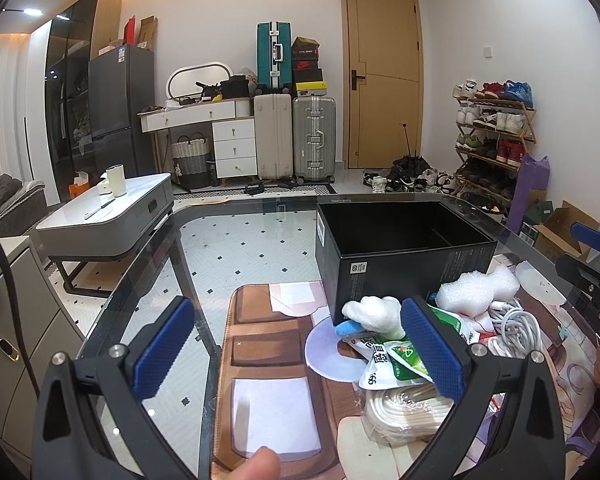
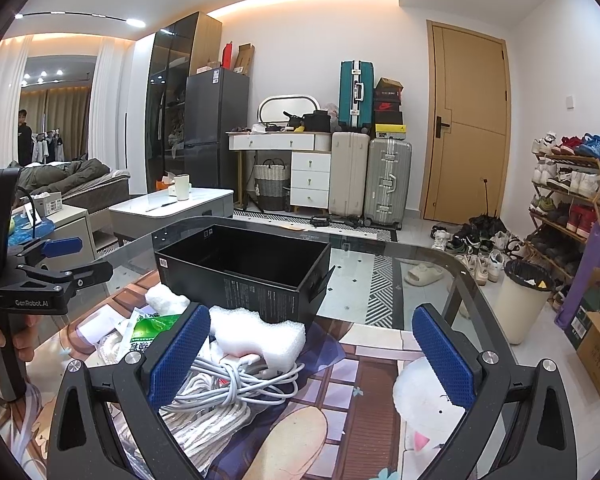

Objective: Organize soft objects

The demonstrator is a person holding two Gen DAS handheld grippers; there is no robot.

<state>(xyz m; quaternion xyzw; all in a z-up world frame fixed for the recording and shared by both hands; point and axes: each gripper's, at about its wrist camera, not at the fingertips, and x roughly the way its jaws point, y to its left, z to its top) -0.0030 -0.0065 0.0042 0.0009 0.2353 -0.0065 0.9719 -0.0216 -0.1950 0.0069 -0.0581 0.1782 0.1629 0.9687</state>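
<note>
The black box (image 1: pixel 404 256) is an open-topped cardboard rectangle sitting at the centre right of the left wrist view, its long axis running from the near edge away toward the door. In front of it, on the printed mat (image 1: pixel 268 364) over the glass table (image 1: pixel 160 280), lies a loose pile: a lumpy white foam block (image 1: pixel 478 290), a fuzzy white plush toy (image 1: pixel 376 314), a crinkled green and white plastic packet (image 1: pixel 400 354), a tangled white cable (image 1: pixel 518 326) and a coil of cream rope (image 1: pixel 404 410) wrapped in clear film. The left gripper (image 1: pixel 298 354) reaches level over the mat at the lower centre, its ribbed blue pads wide apart and holding nothing. In the right wrist view, the right gripper (image 2: pixel 314 354) hovers at the lower centre, likewise spread wide and empty, its left pad (image 2: pixel 178 356) above the cable (image 2: pixel 236 380), just beside the foam (image 2: pixel 260 334).
</note>
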